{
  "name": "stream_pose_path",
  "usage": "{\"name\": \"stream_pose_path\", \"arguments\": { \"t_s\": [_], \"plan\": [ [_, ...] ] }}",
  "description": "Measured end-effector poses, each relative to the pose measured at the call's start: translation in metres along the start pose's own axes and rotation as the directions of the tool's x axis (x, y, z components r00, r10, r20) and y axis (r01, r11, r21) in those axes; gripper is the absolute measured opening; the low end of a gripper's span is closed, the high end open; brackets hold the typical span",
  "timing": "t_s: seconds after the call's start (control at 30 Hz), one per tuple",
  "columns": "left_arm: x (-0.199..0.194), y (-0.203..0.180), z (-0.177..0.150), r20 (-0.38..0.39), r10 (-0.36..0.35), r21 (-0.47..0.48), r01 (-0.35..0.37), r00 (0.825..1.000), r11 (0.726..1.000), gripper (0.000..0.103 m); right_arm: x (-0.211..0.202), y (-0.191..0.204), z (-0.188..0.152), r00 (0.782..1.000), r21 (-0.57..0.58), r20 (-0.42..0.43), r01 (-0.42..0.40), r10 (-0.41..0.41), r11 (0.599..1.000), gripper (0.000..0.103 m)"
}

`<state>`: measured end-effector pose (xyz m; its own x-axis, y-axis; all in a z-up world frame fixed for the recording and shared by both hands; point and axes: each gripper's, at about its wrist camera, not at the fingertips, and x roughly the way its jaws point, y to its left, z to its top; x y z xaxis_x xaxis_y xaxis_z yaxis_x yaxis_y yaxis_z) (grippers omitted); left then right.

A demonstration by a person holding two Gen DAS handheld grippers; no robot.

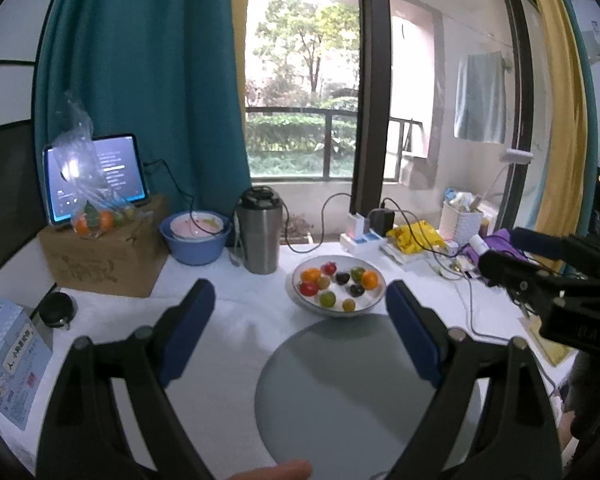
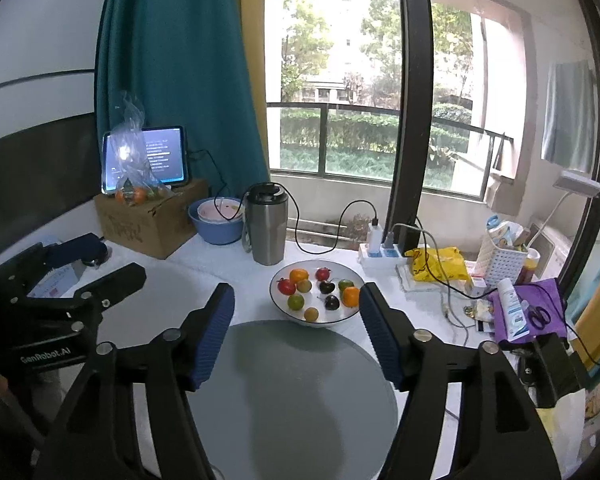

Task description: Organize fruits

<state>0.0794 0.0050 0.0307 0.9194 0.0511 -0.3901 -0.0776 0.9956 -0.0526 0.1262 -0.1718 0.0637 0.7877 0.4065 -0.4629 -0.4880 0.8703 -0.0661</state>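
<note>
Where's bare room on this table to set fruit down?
The grey round plate in front of the fruit bowl is bare. White cloth between that plate and the cardboard box is free too. Right of the bowl, cables and the yellow bag crowd it.

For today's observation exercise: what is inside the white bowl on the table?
The white bowl holds small loose fruits: two oranges, red ones, two dark ones and greenish-yellow ones. They lie in a single layer; only the bowl floor beneath each is covered.
</note>
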Motion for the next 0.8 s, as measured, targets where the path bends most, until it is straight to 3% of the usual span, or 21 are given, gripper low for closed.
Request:
{"name": "stream_pose_path", "arguments": {
  "t_s": [0.33,0.8],
  "plan": [
    [-0.026,-0.006,0.003,0.038,0.004,0.009,-0.005,0.999,1.0,0.088,-0.022,-0.004,-0.002,0.998,0.009,0.027,0.049,-0.05,0.999,0.079],
    [-0.031,-0.012,0.005,0.046,-0.003,0.002,0.003,0.999,1.0,0.088,-0.033,-0.012,-0.002,0.997,0.026,0.045,0.068,-0.069,0.997,0.079]
  ]
}}
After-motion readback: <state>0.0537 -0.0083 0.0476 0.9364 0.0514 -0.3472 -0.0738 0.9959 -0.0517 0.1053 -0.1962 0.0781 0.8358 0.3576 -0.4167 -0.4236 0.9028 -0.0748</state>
